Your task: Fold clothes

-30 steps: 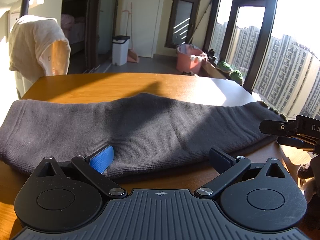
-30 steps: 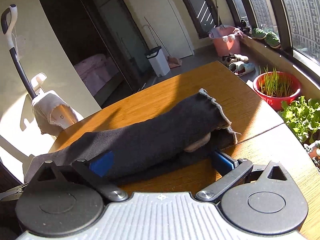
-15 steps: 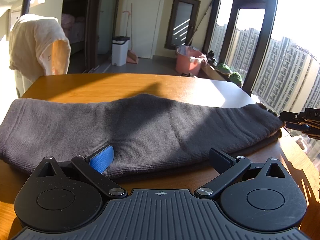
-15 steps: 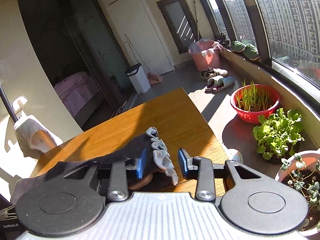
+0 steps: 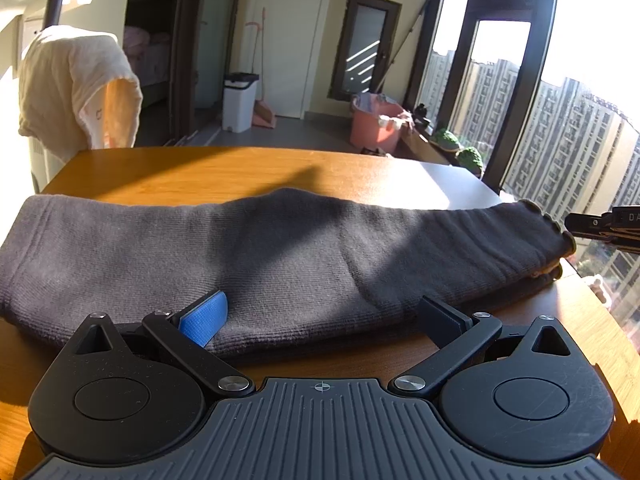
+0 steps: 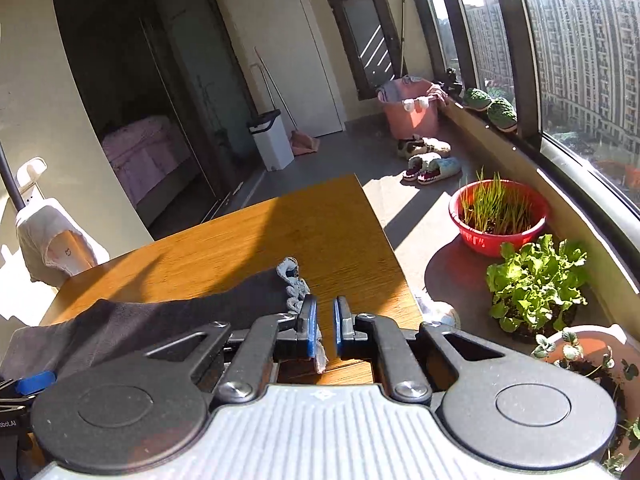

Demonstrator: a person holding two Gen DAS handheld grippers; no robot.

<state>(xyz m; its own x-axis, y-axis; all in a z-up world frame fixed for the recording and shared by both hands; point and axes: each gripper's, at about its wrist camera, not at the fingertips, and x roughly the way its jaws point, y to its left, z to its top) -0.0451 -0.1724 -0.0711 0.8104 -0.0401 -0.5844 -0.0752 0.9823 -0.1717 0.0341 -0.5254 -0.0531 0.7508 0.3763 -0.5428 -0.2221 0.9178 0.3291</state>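
Right wrist view: right gripper nearly closed on the grey garment's frilled hem (left gripper wide open).

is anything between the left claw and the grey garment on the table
Nothing visible. The left claw is open and the grey garment lies on the table straight ahead of it, with its near edge already between the claw's fingers. No other object sits in that gap.

Dark grey ribbed garment (frilled hem paler), orange-brown wooden table, blue-padded black left tool.
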